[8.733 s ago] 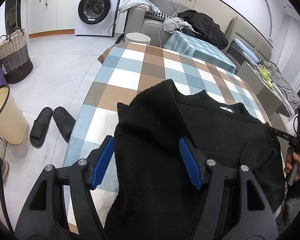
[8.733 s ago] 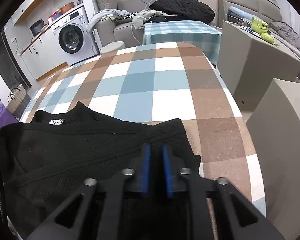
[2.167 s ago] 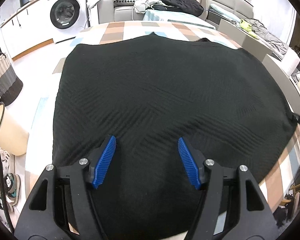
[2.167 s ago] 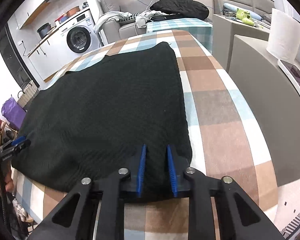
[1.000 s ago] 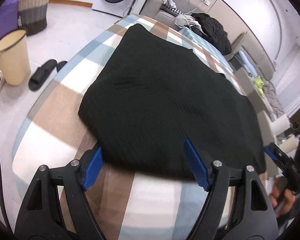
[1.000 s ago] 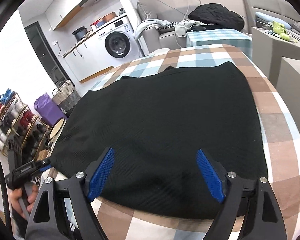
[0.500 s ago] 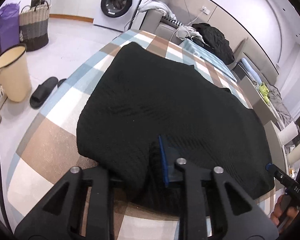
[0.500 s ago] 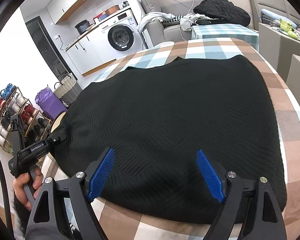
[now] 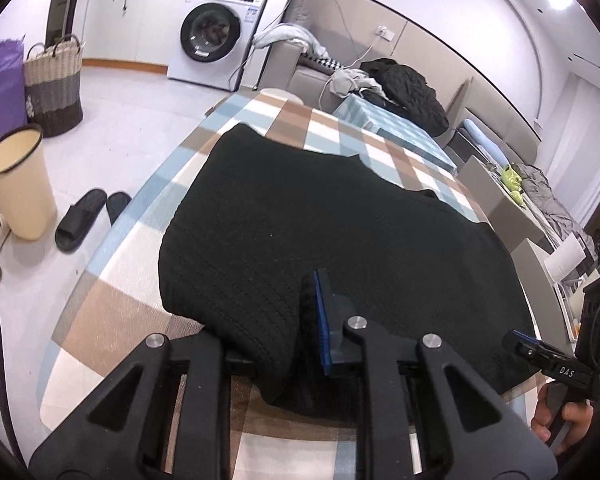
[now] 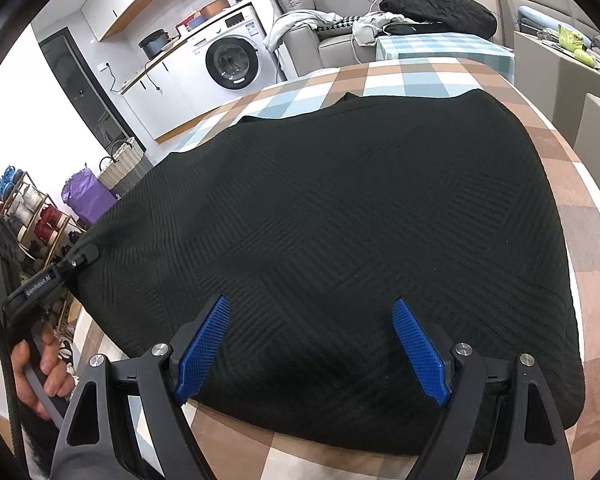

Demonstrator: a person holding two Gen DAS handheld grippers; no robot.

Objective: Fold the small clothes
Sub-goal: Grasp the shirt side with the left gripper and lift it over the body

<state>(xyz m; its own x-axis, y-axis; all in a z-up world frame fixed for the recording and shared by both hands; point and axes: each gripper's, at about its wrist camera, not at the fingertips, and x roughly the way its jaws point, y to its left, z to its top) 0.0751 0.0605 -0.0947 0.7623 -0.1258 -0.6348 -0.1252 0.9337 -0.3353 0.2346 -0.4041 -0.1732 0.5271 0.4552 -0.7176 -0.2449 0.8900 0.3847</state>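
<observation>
The left tongs (image 9: 300, 320), spread a second ago, now pinch the black ribbed-knit garment (image 9: 320, 220) at the checked surface's (image 9: 112, 292) near-left corner. Right tongs (image 10: 308, 344) stay spread.

The left gripper (image 9: 300, 328) is pinching a fold of the black sweater (image 9: 340, 232), and the knit is covering its left finger, so only the blue pad (image 9: 322, 320) of the other is showing. The sweater is hiding most of the checked surface (image 9: 112, 308) beneath it. In the right wrist view the right gripper (image 10: 312, 352) is masking the sweater's near hem, and the frame edge is cutting off the person's left hand (image 10: 34, 372).
</observation>
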